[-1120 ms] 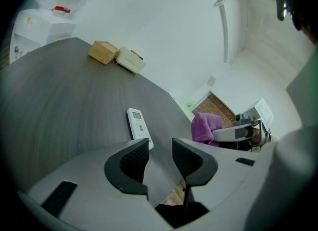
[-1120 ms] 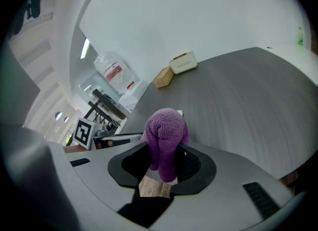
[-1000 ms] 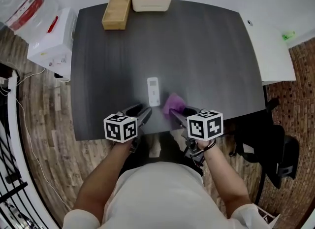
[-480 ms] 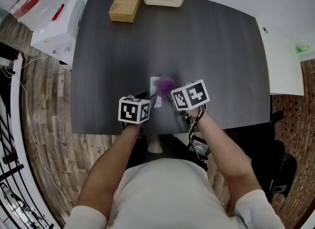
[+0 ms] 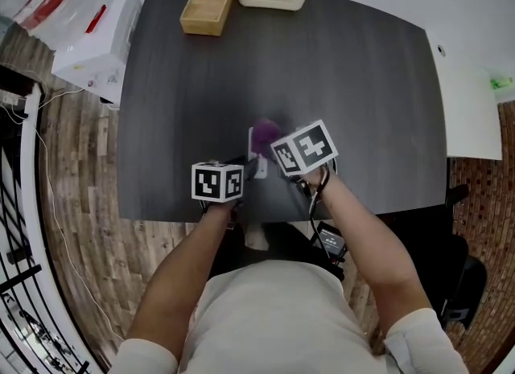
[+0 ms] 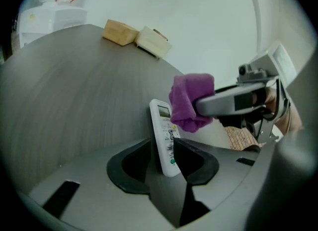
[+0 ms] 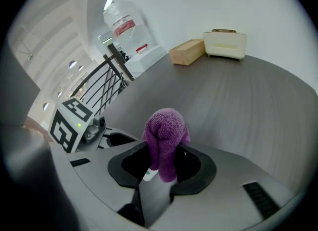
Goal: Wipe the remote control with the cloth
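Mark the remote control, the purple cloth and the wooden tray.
remote control (image 6: 165,138), left gripper view, on its button face.
purple cloth (image 7: 166,128), right gripper view, on the bunched upper part.
wooden tray (image 5: 208,9), head view, on its bare inner floor.

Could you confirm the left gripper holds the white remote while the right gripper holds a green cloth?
Not green: the right gripper view shows a purple cloth. The left gripper holds the white remote while the right gripper holds a purple cloth.
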`<state>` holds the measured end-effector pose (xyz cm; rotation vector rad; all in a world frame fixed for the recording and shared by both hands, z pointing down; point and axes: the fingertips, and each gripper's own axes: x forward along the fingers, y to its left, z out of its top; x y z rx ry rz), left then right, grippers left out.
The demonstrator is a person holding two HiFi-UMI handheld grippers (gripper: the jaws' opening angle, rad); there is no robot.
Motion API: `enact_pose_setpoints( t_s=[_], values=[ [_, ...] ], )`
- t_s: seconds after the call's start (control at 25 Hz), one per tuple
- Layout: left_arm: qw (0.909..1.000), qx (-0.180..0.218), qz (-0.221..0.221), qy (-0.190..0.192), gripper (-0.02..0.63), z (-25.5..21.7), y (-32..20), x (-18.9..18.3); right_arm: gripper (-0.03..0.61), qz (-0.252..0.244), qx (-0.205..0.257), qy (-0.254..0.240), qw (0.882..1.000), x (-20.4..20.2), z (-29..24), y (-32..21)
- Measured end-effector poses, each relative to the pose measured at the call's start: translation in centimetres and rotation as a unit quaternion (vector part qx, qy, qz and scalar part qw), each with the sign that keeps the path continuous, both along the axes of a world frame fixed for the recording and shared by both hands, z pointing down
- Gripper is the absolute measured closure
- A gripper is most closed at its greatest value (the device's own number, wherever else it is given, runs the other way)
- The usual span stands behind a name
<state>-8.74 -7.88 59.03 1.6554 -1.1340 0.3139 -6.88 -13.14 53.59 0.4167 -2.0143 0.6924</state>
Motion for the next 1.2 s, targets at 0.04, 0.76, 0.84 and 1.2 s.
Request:
enact_pose_setpoints(
  t_s=[0.04, 0.76, 0.84, 1.2],
  values=[
    [1.0000, 0.001, -0.002, 0.002, 0.469, 0.0, 0.0, 0.0, 0.457, -0.017, 0.001, 0.005, 1.000, -1.0, 0.0, 0.1],
    [0.9991, 0.005, -0.028, 0.031, 0.483, 0.0, -0.1, 0.3, 0.457, 0.004, 0.009, 0.085, 0.996, 2.9, 3.4, -2.2],
    [0.9991, 0.005, -0.028, 0.030, 0.483, -0.1, -0.1, 0.3, 0.457, 0.005, 0.032, 0.105, 0.994, 3.9, 3.3, -3.0],
    [0.9977, -0.009, -0.036, 0.057, 0.488, -0.1, 0.3, 1.2, 0.457, 0.034, 0.071, 0.125, 0.989, 7.1, 2.7, -3.9]
  ],
)
